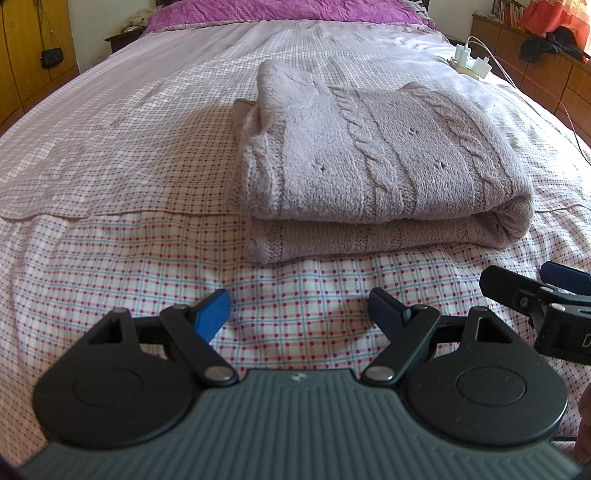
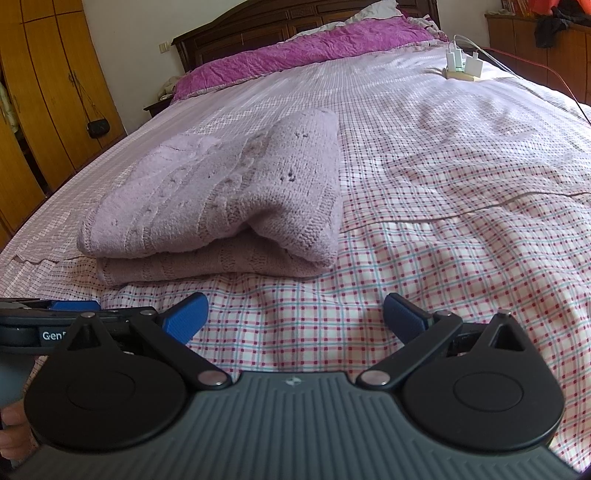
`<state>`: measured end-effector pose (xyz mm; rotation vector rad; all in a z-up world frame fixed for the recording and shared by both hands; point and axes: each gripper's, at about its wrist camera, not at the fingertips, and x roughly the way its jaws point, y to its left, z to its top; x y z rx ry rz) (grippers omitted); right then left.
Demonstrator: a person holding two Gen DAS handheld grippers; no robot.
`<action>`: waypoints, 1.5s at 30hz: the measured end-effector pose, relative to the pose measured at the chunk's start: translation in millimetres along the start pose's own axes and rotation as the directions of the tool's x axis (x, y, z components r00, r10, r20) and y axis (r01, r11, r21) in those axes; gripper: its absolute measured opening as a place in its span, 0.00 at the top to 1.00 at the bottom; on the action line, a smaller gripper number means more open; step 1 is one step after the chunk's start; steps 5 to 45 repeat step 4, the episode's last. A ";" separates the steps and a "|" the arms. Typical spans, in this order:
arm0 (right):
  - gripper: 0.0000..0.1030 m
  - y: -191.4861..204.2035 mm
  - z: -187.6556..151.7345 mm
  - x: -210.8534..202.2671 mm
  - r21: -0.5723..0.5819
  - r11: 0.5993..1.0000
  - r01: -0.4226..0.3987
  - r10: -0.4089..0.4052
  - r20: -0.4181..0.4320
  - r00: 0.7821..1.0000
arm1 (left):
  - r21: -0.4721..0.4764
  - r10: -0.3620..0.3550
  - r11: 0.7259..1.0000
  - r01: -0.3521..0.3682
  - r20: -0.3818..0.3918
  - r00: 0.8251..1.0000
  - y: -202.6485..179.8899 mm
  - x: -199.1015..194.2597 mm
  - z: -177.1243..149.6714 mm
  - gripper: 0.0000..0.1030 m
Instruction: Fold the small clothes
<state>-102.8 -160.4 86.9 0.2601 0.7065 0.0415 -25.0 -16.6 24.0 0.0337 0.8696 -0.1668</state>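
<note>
both pairs of fingers stand spread wide with nothing between them: your left gripper (image 1: 299, 308) shows its blue pads (image 1: 210, 314) well apart above the checked bedsheet (image 1: 110, 258), and your right gripper (image 2: 295, 317) has its own blue fingers (image 2: 184, 315) parted the same way, holding nothing. the lilac cable-knit sweater (image 1: 369, 162) lies folded on the bed just ahead of you, a thick doubled bundle with the fold rounded on its right side in the left wrist view; in the right wrist view the same sweater (image 2: 221, 199) sits ahead and to the left, its upper layer resting on the lower one. neither gripper touches it; both hang near its front edge. your right gripper appears at the right edge of the left wrist view, just beside the left one. farther up the bed you can see a magenta coverlet (image 2: 314, 48) by the dark headboard (image 2: 280, 22), and white chargers (image 2: 460, 62) on a power strip with cords running off the right side. a wooden wardrobe (image 2: 48, 92) stands at the left with a small black bag (image 2: 98, 127) hanging on it.
</note>
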 end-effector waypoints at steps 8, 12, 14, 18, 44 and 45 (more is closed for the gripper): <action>0.00 -0.3 0.8 0.1 0.002 1.000 -0.002 0.003 -0.001 1.000 | 0.004 0.004 1.000 -0.004 -0.001 1.000 -1.3 0.0 0.4 0.19; 0.00 -0.3 0.8 0.1 0.002 1.000 -0.002 0.003 -0.001 1.000 | 0.004 0.004 1.000 -0.004 -0.001 1.000 -1.3 0.0 0.4 0.19; 0.00 -0.3 0.8 0.1 0.002 1.000 -0.002 0.003 -0.001 1.000 | 0.004 0.004 1.000 -0.004 -0.001 1.000 -1.3 0.0 0.4 0.19; 0.00 -0.3 0.8 0.1 0.002 1.000 -0.002 0.003 -0.001 1.000 | 0.004 0.004 1.000 -0.004 -0.001 1.000 -1.3 0.0 0.4 0.19; 0.00 -0.3 0.8 0.1 0.002 1.000 -0.002 0.003 -0.001 1.000 | 0.004 0.004 1.000 -0.004 -0.001 1.000 -1.3 0.0 0.4 0.19; 0.00 -0.3 0.8 0.1 0.002 1.000 -0.002 0.003 -0.001 1.000 | 0.004 0.004 1.000 -0.004 -0.001 1.000 -1.3 0.0 0.4 0.19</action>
